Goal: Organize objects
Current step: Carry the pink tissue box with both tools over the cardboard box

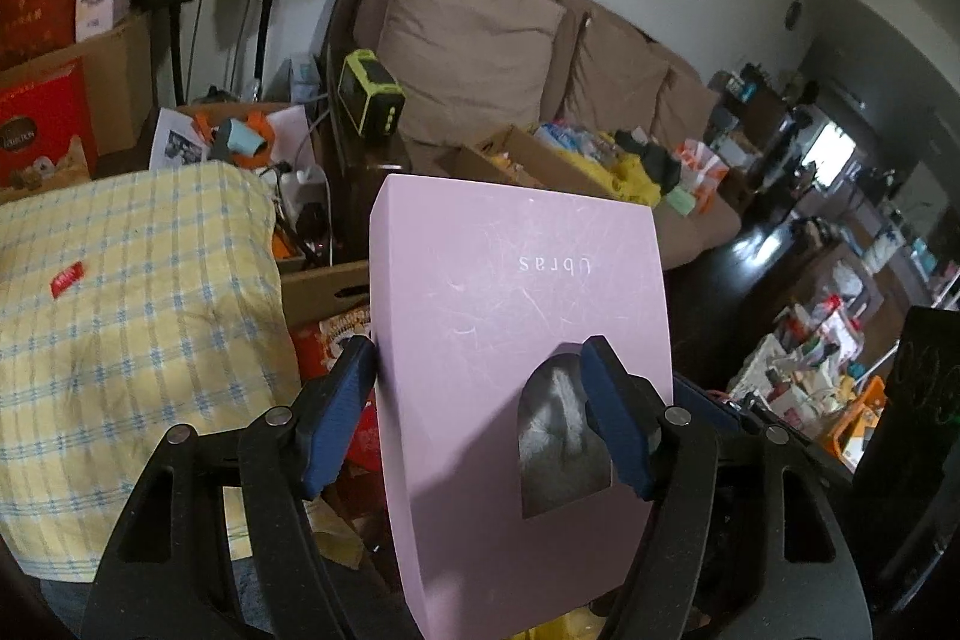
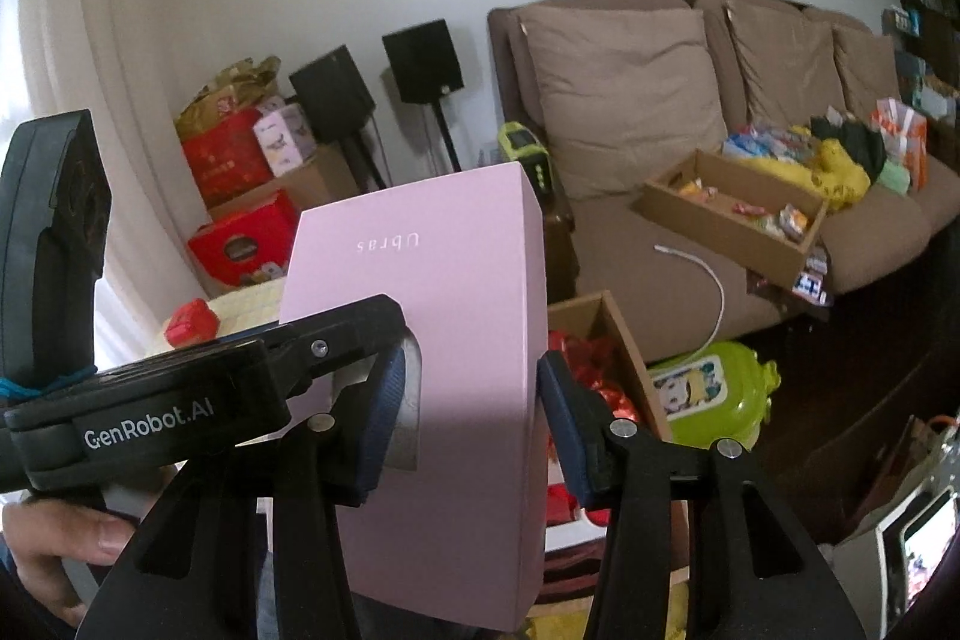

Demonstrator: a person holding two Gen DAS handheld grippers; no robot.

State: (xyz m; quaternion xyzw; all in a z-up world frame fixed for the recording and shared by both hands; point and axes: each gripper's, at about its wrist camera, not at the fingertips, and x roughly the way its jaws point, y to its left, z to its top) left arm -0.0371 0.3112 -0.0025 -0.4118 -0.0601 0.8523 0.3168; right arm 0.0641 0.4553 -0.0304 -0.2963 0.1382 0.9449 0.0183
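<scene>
A tall pink box [image 1: 516,292] printed "Ubras" upside down is held up in the air between both grippers. It has an arched cutout [image 1: 558,448] low on its front, with white stuff showing inside. My left gripper [image 1: 480,412] is shut on the pink box, one blue pad on its left edge and the other at the cutout. In the right wrist view the same pink box [image 2: 450,280] sits in my right gripper [image 2: 474,418], which is shut on it from the cutout to its right edge. The left gripper's black body [image 2: 150,418] reaches in from the left, with a hand [image 2: 54,538] under it.
A brown sofa [image 2: 630,244] carries a shallow cardboard tray of snacks [image 2: 732,214] and a white cable. Below the box stand an open carton of red packets [image 2: 600,364] and a green toy case [image 2: 714,394]. A yellow checked cloth [image 1: 132,316] lies left, with red gift boxes [image 2: 246,238] and speakers behind.
</scene>
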